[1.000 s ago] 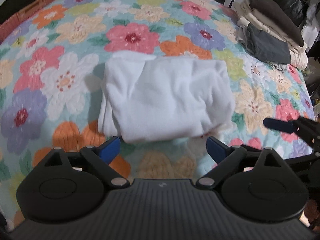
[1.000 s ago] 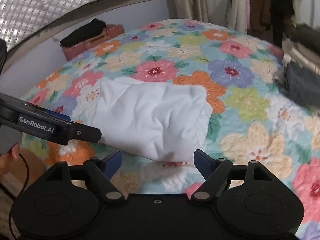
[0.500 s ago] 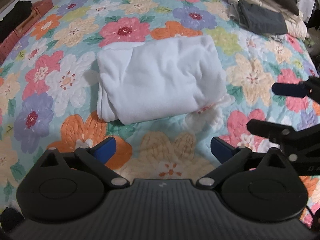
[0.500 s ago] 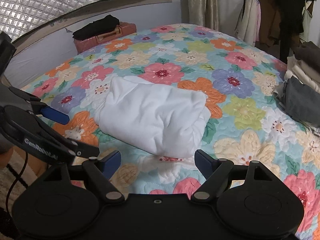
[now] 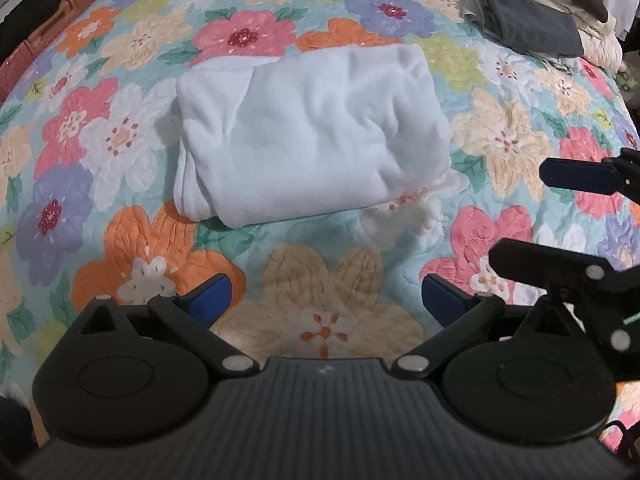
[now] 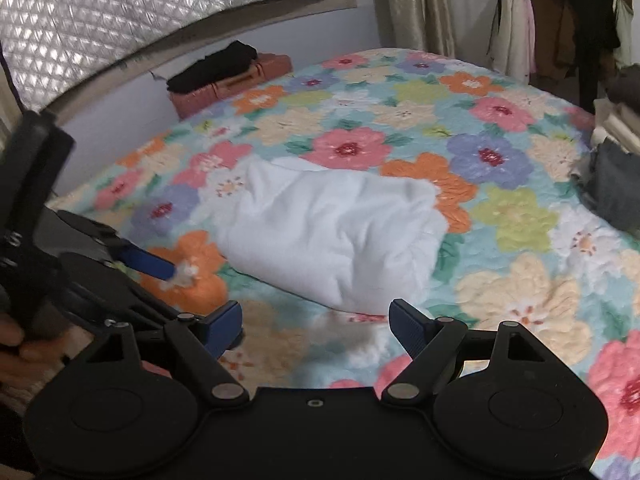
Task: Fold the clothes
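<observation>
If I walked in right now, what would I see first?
First the big flower quilt in bright colours, covering the whole bed. In its middle lies a puffy white folded garment. Both the left gripper and the right gripper hang open near it, touching nothing, and a pile of folded clothes sits at the far right edge.

Your pile of folded clothes (image 5: 560, 20) at the bed's far right corner runs off the frame in both views. In the right wrist view your left tongs (image 6: 160, 268) are smeared by blur, your hand (image 6: 24, 354) cut by the edge.
</observation>
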Tool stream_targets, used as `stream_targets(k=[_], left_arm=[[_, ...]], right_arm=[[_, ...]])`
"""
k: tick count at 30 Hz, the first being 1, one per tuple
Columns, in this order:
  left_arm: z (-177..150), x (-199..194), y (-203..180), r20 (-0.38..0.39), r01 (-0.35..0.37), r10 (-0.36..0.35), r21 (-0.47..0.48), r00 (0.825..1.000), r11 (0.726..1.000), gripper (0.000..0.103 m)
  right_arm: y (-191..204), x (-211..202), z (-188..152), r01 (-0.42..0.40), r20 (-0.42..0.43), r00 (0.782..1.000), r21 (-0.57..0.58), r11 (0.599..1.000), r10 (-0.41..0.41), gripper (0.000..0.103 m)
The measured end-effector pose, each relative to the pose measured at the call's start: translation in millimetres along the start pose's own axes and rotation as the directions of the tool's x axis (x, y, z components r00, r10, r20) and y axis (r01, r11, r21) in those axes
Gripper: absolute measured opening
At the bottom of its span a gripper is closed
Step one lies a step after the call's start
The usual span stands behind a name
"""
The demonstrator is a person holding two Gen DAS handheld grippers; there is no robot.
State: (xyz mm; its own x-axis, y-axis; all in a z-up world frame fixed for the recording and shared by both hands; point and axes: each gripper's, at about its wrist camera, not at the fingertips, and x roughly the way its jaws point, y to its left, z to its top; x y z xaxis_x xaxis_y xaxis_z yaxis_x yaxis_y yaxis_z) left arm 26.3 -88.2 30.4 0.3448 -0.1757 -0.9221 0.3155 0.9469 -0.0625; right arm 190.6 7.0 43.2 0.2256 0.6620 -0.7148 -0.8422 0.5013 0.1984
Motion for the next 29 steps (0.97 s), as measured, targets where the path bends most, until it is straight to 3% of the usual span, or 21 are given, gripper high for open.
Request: stream_targets(k=[11, 19, 29], left_arm=[[4, 3, -4, -0.009, -0.024, 0.024, -0.014, 1.000, 1.000, 0.103], [7, -2, -2, 0.021, -0.035, 0.036, -0.048, 0.999, 0.998, 0.103], [8, -8, -6, 0.037, -0.068, 0.069, -0.018, 0.997, 0.998, 0.103]], right_arm=[[-14, 3, -4, -0.031, 0.001, 1.000, 0.076, 0.997, 0.031, 0.084], [-18, 3, -7, -0.018, -0.005, 1.000, 0.092, 0.996, 0.018, 0.084], [-18, 0, -7, 0.003, 0.000, 1.000, 0.074, 0.997, -0.003, 0.084]])
